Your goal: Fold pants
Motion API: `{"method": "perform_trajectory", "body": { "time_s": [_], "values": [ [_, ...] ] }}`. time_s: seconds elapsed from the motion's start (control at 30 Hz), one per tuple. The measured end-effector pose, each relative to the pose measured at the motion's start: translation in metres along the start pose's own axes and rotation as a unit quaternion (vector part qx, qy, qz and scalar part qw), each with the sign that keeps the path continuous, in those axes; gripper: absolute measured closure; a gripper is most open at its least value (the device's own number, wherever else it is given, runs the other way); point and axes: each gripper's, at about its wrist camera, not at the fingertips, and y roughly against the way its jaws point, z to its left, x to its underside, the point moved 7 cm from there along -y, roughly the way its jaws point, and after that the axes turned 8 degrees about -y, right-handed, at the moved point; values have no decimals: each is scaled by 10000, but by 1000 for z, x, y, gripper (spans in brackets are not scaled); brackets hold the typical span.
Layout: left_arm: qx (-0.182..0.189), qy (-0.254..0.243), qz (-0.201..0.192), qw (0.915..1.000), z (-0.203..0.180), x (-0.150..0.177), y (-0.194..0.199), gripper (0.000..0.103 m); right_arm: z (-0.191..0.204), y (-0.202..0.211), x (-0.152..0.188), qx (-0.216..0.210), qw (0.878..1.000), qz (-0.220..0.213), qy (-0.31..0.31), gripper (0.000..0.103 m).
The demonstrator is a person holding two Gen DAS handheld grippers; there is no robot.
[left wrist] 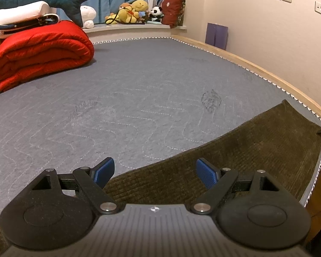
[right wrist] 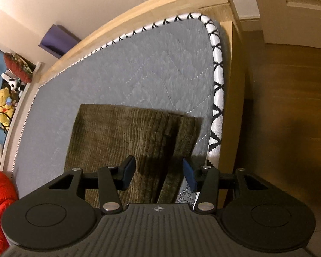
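Note:
Olive-brown corduroy pants (left wrist: 256,141) lie flat along the near right edge of the grey quilted mattress (left wrist: 139,98). My left gripper (left wrist: 155,165) hovers over the pants' upper edge with its blue pads wide apart and nothing between them. In the right wrist view the pants (right wrist: 122,132) end in two leg hems side by side near the mattress corner. My right gripper (right wrist: 158,162) points down over the legs, close to the mattress edge, jaws partly apart. Its pads do not press on the cloth.
A folded red quilt (left wrist: 42,51) with pillows and a plush shark (left wrist: 42,0) sits at the far left. Soft toys (left wrist: 134,10) line the window ledge. A wooden bed frame (left wrist: 267,70) borders the mattress. Right of the black-and-white piping (right wrist: 217,64) the floor (right wrist: 289,107) drops away.

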Motion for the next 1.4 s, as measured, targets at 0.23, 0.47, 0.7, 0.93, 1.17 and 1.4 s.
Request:
{"method": "perform_trajectory", "body": {
  "time_s": [0.23, 0.47, 0.7, 0.93, 1.17, 1.4],
  "values": [
    [-30, 35, -3, 10000, 2, 1, 2, 15, 5, -6, 2, 252, 9993, -58, 252, 48],
    [-11, 28, -31, 10000, 2, 0, 4, 15, 6, -8, 2, 411, 9983, -101, 400, 48],
    [9, -13, -66, 10000, 1, 0, 7, 15, 18, -10, 7, 502, 9934, -264, 996, 82],
    [-56, 73, -124, 9999, 8, -1, 12, 15, 44, 20, 19, 200, 9873, -876, 1308, 87],
    [-292, 335, -116, 9989, 33, 1, 14, 15, 173, 126, 172, -1238, 8780, -1979, 4179, 88],
    [-575, 819, -30, 9950, 75, 8, 20, 15, 155, 182, 460, -2562, 6296, -1054, 7259, 84]
  ]
}}
